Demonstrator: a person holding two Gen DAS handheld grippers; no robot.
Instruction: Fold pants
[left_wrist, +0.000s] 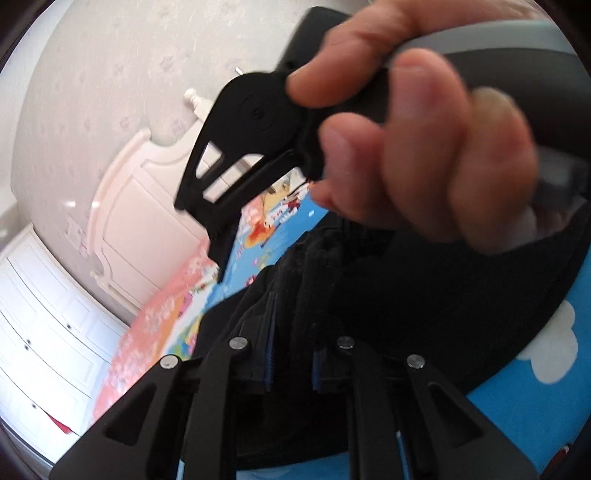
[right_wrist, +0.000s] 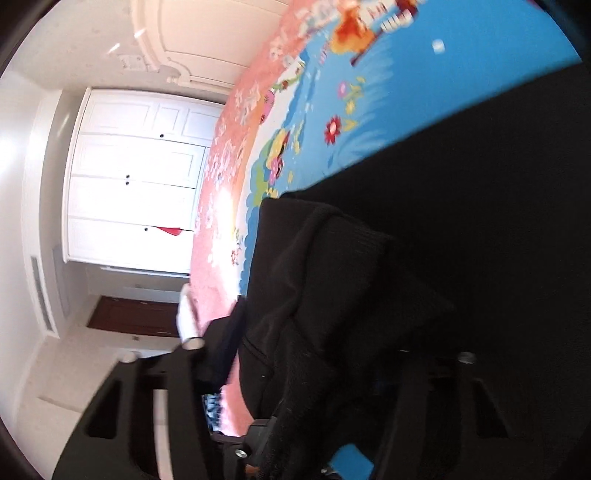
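Observation:
The black pants lie bunched on a blue and pink cartoon bedspread. My left gripper is shut on a fold of the pants cloth between its blue pads. In the left wrist view, a hand holds the right gripper's black body just above the pants. In the right wrist view the pants fill the right half, and cloth is bunched between the fingers of my right gripper, which looks shut on it.
A white headboard and white drawers stand beyond the bed. White cabinet doors and a dark door show in the right wrist view.

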